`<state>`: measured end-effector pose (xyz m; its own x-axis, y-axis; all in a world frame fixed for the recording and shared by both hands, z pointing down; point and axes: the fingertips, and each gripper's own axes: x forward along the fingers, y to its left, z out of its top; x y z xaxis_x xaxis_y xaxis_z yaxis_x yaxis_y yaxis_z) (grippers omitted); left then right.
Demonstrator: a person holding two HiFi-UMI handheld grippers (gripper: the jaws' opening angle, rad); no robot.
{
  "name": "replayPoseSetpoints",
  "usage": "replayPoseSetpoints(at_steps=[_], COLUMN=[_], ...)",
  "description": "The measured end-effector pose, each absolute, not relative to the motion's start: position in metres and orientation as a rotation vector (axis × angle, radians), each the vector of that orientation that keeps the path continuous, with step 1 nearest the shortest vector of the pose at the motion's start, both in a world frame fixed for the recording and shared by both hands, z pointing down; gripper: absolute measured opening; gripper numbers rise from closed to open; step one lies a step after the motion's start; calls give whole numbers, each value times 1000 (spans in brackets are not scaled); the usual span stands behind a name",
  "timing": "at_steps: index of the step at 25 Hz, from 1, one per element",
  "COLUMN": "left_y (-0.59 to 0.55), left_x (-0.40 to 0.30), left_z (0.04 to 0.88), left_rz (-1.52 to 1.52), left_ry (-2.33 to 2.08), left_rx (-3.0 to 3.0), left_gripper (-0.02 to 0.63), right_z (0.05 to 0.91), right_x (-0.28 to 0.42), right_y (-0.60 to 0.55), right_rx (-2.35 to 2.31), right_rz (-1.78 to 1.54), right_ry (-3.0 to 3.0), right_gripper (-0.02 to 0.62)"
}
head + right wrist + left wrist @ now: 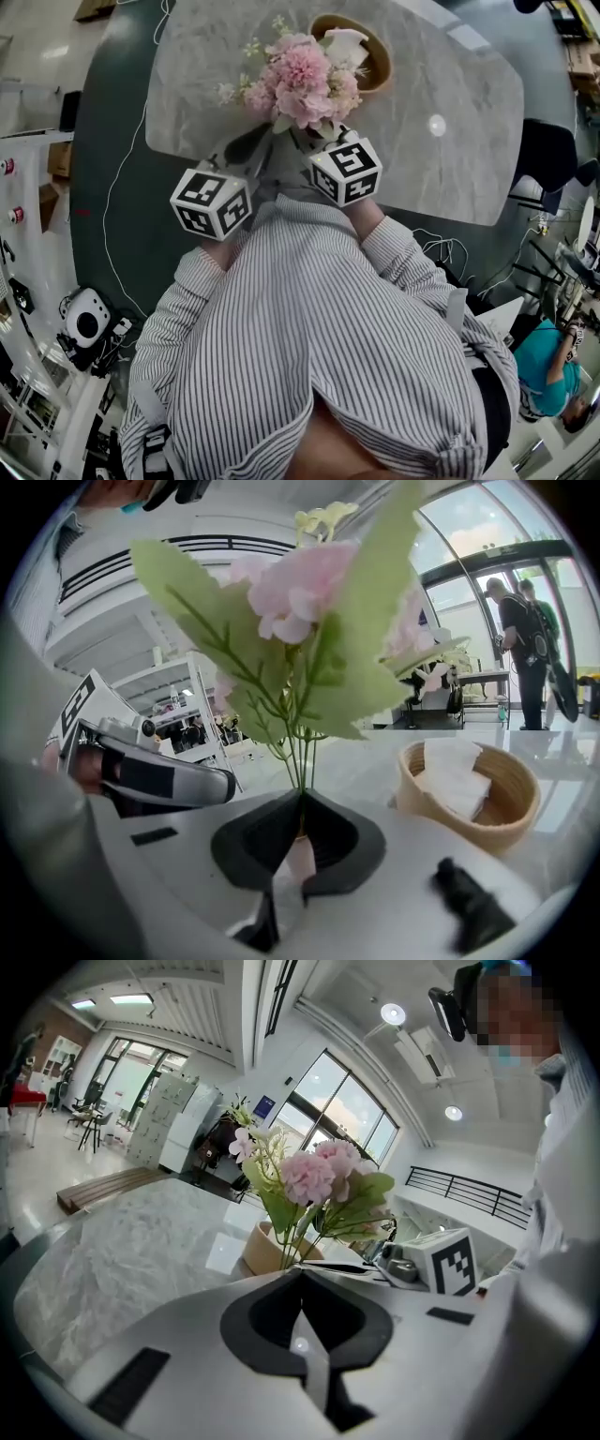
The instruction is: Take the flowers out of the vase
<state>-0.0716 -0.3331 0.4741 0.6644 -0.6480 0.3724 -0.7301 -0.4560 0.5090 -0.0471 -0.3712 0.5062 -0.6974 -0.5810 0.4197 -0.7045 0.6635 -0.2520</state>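
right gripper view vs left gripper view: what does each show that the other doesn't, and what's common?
Only the right gripper view: napkins in the basket, two people in the background, the left gripper from outside, and stems pinched in closed jaws.
Only the left gripper view: the right gripper from outside, and a black railing.
Both: pink flowers, the basket, and the marble table.
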Motion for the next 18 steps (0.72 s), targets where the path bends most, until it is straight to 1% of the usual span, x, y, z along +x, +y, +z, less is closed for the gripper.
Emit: replayPoseSetpoints(at_steps=[8,18], left_y=[-336,-344], left_x=[-77,-82], left_z=[476,471], left_rz=[150,134], left_ry=[-1058,-1064], left_rx=[2222,2247], left_gripper=[12,12], right_z=[495,463], right_x=[-43,-43], right_y=[-375,-380], right_rx=[1057,1069], right_rz=[590,495], right_ry=[-2606,-2673], right_gripper=[23,23])
